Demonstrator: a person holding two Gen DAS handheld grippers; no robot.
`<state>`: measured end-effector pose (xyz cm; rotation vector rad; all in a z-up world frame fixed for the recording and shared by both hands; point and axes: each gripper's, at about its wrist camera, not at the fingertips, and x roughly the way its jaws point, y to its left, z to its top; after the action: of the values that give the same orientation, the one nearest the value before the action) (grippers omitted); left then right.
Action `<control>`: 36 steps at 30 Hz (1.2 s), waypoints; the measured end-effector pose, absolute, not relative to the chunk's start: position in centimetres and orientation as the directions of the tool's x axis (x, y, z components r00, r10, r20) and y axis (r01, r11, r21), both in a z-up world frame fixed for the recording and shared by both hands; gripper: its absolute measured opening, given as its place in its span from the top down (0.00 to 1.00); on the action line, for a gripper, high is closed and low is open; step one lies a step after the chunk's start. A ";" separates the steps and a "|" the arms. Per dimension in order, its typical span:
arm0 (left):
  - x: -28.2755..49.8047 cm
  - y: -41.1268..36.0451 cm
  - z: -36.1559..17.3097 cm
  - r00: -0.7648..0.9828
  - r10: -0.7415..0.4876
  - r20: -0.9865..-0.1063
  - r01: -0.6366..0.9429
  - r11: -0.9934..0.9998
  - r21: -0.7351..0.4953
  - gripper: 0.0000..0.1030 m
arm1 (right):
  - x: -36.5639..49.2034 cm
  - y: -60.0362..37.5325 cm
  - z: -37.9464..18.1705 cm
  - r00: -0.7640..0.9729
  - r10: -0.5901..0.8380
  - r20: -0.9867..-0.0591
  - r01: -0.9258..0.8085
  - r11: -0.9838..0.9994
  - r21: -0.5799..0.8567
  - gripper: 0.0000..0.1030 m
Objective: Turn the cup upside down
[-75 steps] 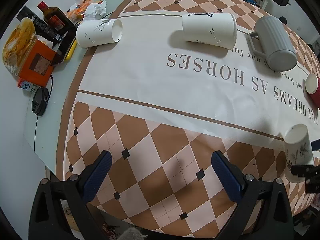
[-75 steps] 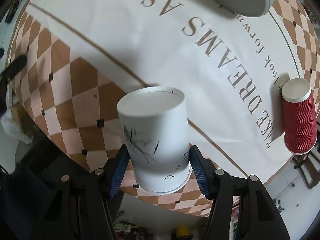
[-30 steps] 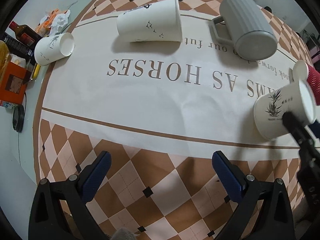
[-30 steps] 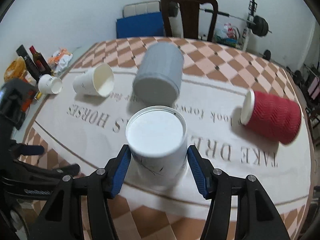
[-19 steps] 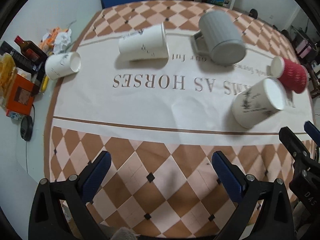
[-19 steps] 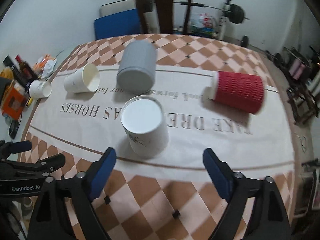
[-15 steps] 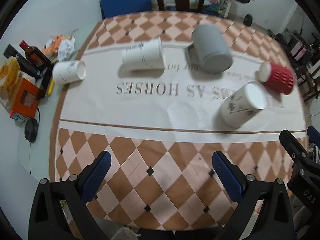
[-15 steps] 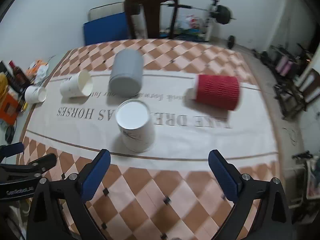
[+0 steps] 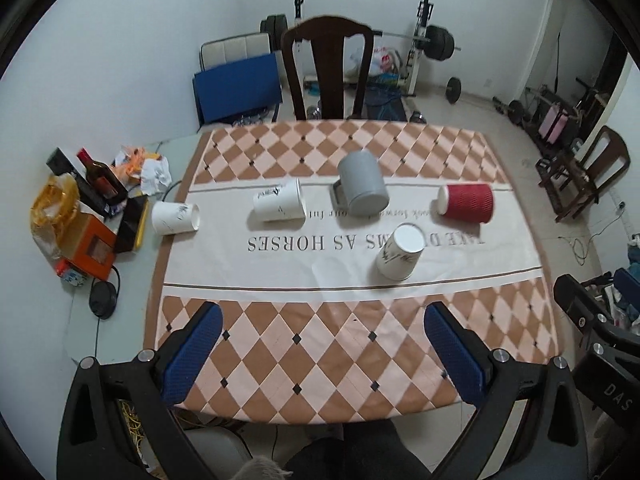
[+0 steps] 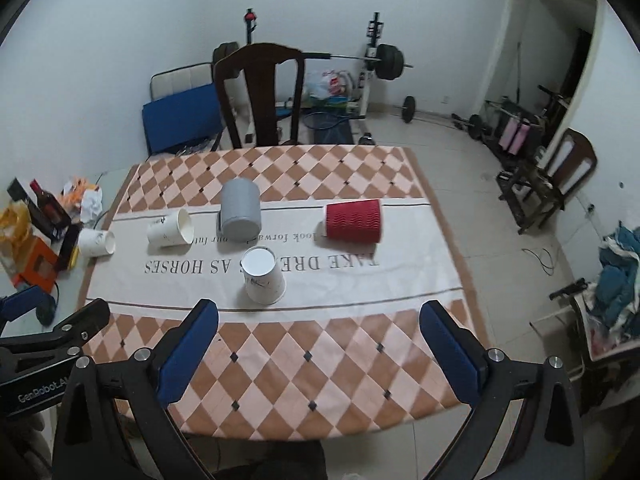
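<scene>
On the checkered tablecloth (image 10: 320,360), the white paper cup (image 10: 262,276) stands inverted before the grey ribbed mug (image 10: 240,214). My right gripper (image 10: 320,352) and left gripper (image 9: 320,354) gape empty; I'd withdraw straight, avoiding nudges.

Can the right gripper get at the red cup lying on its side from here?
Probably yes: the right gripper is open and empty, and nothing stands between it and the red cup.
</scene>
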<state>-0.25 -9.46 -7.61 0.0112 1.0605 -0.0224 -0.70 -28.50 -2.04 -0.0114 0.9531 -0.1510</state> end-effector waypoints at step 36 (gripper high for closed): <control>-4.2 -10.7 1.6 0.601 0.044 -0.798 -0.039 0.999 0.026 0.00 | -5.9 -29.2 9.9 0.660 -0.125 -0.741 0.111 0.992 -0.068 0.00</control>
<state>-4.22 -10.68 1.63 0.0057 0.9246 0.0482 -5.88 -29.15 9.86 -0.0176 0.8398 -0.1330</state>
